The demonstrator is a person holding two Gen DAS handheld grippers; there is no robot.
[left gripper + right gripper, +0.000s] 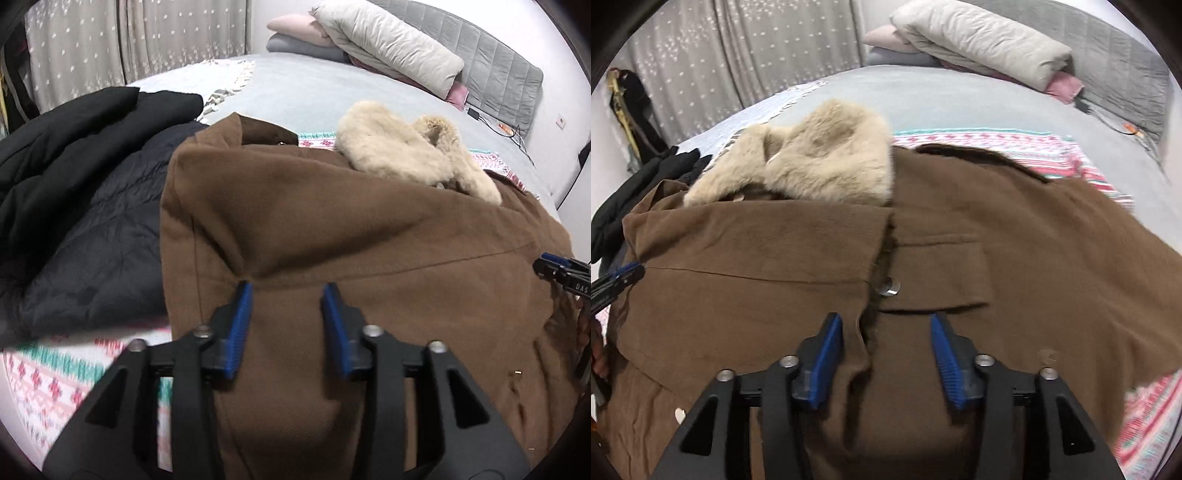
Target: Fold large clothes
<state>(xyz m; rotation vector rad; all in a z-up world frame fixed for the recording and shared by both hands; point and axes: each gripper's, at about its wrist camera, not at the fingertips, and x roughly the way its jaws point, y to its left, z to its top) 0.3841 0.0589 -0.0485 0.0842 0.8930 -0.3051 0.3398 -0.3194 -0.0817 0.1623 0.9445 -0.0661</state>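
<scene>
Coat [332, 258] lies on the bed [314, 88]; I see my left tongs [287, 295] and right tongs [886, 325] half open above it, gripping nothing.

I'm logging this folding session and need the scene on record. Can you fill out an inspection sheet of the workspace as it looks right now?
Surface: bed with a grey sheet, and a patterned blanket spread under the clothes.
Job's things: brown coat lying across the blanket, partly folded, fur collar at its far end, a snap button showing.
Clutter: dark padded jacket beside the coat; folded duvet and pillows at the headboard.
Grippers: left gripper and right gripper both open above the coat, no cloth between the pads.
Cables: a dark cable on the bed near the headboard.
Surroundings: curtains with a star pattern, grey padded headboard, white wall.
</scene>
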